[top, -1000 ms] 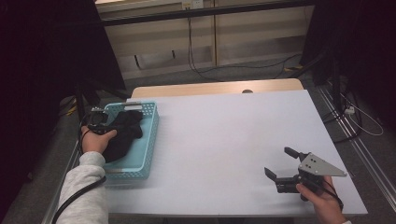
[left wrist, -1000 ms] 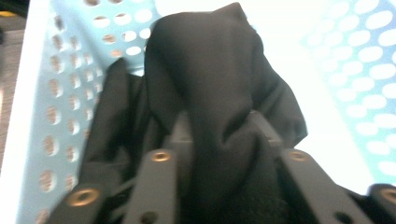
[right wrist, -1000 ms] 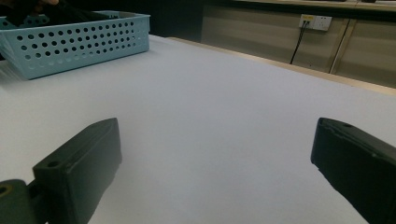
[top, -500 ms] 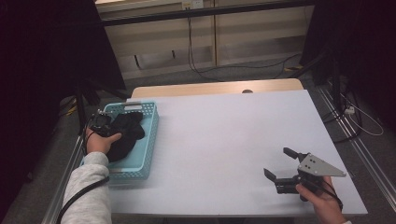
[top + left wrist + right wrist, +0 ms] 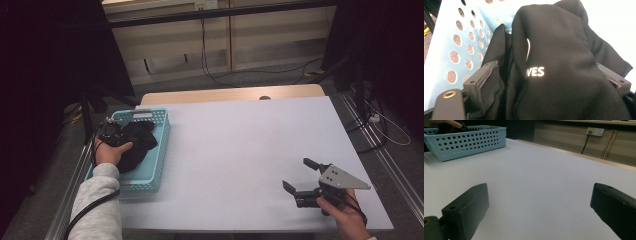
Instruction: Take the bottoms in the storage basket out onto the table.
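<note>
A black garment (image 5: 135, 145) lay bunched in a light blue perforated basket (image 5: 155, 165) that stood at the left edge of the white table (image 5: 240, 150), nearer the front corner than the back. In the high view the left gripper (image 5: 111, 134) sat at the basket's left wall, over the cloth, largely covered by the person's left hand (image 5: 112, 150); its jaws could not be made out there. The left gripper view gave more: the jaws stood wide on either side of a thick fold of the garment (image 5: 564, 70), having just been opening, with the fabric heaped between them. The left pad was bare on its inner face and the cloth only brushed it, so the grip looked released; the right jaw was mostly buried under the fold, and its contact could not be judged. White lettering on the cloth read "VES", the start of the word lost in a crease. The basket's holed wall (image 5: 456, 50) rose just left of the jaws.

The right gripper (image 5: 302, 181) hovered near the table's front right corner, well apart from the basket, held in the right hand (image 5: 345, 215), which was cut off by the frame's bottom edge. Its jaws were spread with nothing between them. In the right gripper view the basket (image 5: 471, 141) stood far off, its contents screened by its wall.
</note>
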Demonstrator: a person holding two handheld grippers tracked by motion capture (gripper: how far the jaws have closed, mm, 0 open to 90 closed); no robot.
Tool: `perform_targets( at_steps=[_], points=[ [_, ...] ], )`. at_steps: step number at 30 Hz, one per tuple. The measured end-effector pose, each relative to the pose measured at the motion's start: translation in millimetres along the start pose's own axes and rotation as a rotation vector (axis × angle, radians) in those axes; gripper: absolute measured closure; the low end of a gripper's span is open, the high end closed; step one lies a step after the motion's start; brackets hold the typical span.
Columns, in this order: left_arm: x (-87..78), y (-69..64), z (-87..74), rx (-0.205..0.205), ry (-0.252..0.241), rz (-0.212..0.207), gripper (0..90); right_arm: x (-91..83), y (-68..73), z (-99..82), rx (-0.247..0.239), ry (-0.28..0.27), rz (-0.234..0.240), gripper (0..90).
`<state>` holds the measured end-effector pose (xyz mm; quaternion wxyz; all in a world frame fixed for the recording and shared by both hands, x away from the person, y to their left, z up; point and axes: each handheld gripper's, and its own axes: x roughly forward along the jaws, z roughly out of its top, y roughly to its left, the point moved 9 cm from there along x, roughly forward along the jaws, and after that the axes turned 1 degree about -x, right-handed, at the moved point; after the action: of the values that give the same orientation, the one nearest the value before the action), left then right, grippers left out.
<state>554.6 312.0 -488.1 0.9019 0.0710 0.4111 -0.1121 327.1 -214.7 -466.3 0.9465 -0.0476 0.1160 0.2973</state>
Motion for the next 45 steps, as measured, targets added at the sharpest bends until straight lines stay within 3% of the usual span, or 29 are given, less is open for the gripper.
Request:
perform_targets(
  at_steps=[2, 4, 5, 6, 9, 12, 19, 21, 23, 25, 27, 29, 31, 33, 34, 37, 41, 43, 45],
  points=[
    [0.3, -3.8, 0.2, 0.002, -0.005, -0.026, 19.2, -0.1, 0.2, 0.1, -0.001, 0.0, 0.001, 1.0],
    [2.0, -4.3, -2.2, 0.006, 0.007, -0.026, 19.5, 0.0, 0.3, 0.0, -0.002, 0.001, 0.002, 1.0],
    [4.3, -6.0, -3.2, -0.015, 0.003, -0.037, 19.5, 0.1, 0.4, -0.1, 0.001, 0.001, 0.003, 1.0],
    [5.4, -5.5, -6.3, -0.009, 0.027, -0.047, 19.5, 0.1, 0.4, -0.1, 0.0, 0.001, 0.003, 1.0],
    [9.3, -5.8, -8.5, -0.024, 0.028, -0.043, 19.5, 0.0, 0.6, -0.2, 0.0, 0.001, 0.003, 1.0],
    [16.2, -9.9, -14.4, -0.05, 0.05, -0.07, 16.3, -0.2, 0.2, -0.2, 0.003, 0.0, 0.003, 1.0],
    [18.0, -13.0, -17.9, -0.083, 0.05, -0.095, 15.6, -0.4, -0.2, -0.3, 0.002, 0.0, 0.003, 0.9],
    [16.1, -15.4, -19.3, -0.086, 0.054, -0.117, 20.7, -0.2, 0.0, -0.4, 0.002, 0.001, 0.003, 1.0],
    [14.9, -18.9, -19.8, -0.093, 0.038, -0.135, 29.4, -0.2, 0.2, -0.3, 0.001, 0.001, 0.003, 1.0],
    [13.3, -20.5, -21.2, -0.081, 0.046, -0.152, 38.3, -0.1, 0.2, -0.5, 0.0, 0.002, 0.003, 0.9],
    [9.2, -27.8, -22.2, -0.092, 0.052, -0.199, 50.1, 0.1, 0.2, -0.4, -0.001, 0.002, 0.003, 1.0],
    [8.0, -29.9, -22.5, -0.09, 0.058, -0.211, 58.7, 0.1, 0.2, -0.4, -0.001, 0.002, 0.003, 1.0],
    [4.9, -38.6, -24.3, -0.09, 0.08, -0.267, 62.8, 0.0, 0.1, -0.3, -0.001, 0.002, 0.002, 1.0],
    [4.0, -42.6, -24.2, -0.082, 0.082, -0.278, 64.1, -0.1, 0.0, -0.1, -0.002, 0.001, 0.002, 1.0],
    [1.7, -46.3, -24.2, -0.043, 0.099, -0.285, 64.1, -0.2, -0.1, -0.2, -0.002, 0.001, 0.001, 0.9],
    [0.0, -44.3, -20.9, -0.02, 0.085, -0.259, 59.8, 0.0, -0.2, -0.2, 0.001, 0.001, 0.0, 1.0],
    [-2.5, -34.1, -10.3, 0.07, 0.02, -0.173, 32.5, 0.4, 0.4, -0.3, 0.0, 0.003, 0.003, 1.0],
    [-3.7, -31.3, -8.0, 0.072, 0.012, -0.162, 26.3, 0.6, 0.5, 0.0, 0.001, 0.001, 0.005, 1.0],
    [-4.6, -21.7, -4.1, 0.065, 0.009, -0.114, 16.7, 0.5, 0.4, -0.1, 0.001, 0.002, 0.003, 1.0]
  ],
)
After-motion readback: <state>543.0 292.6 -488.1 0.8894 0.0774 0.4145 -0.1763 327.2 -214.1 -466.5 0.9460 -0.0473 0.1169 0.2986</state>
